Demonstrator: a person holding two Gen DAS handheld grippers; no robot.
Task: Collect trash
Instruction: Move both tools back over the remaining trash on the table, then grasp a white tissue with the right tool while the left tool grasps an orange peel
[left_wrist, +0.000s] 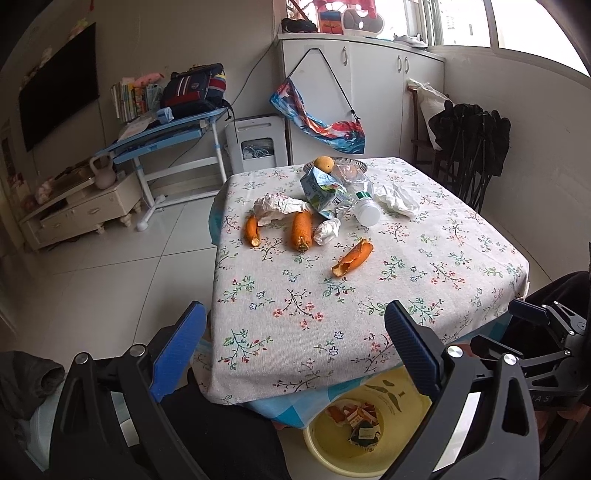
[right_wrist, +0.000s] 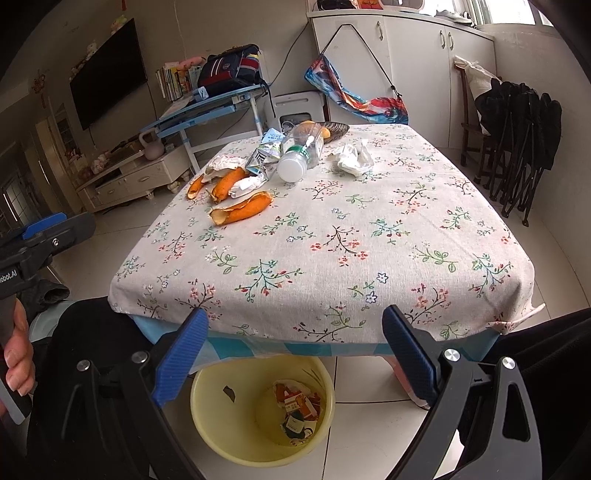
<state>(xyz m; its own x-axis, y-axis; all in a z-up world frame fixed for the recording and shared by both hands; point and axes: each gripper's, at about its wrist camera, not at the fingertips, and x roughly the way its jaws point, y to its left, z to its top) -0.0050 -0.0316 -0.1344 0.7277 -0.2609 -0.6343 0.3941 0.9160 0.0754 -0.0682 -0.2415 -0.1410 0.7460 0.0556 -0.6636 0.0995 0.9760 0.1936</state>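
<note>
Trash lies on the far part of the floral tablecloth (left_wrist: 369, 295) (right_wrist: 332, 240): three orange peels, the nearest one (left_wrist: 352, 262) (right_wrist: 242, 210), a crushed milk carton (left_wrist: 321, 192) (right_wrist: 264, 151), a clear plastic bottle (left_wrist: 364, 206) (right_wrist: 299, 155), and crumpled tissues (left_wrist: 397, 199) (right_wrist: 352, 158). A yellow bin (left_wrist: 369, 424) (right_wrist: 262, 410) with wrappers inside stands on the floor under the near table edge. My left gripper (left_wrist: 295, 350) and right gripper (right_wrist: 295, 350) both hover open before the near edge, holding nothing.
A dish with fruit (left_wrist: 334, 166) (right_wrist: 328, 129) sits at the table's far edge. Folded black chairs (left_wrist: 476, 151) (right_wrist: 521, 147) lean at the right wall. A blue desk (left_wrist: 166, 136) stands left, white cabinets (left_wrist: 369, 92) behind. A hand (right_wrist: 16, 354) holds the left gripper's handle.
</note>
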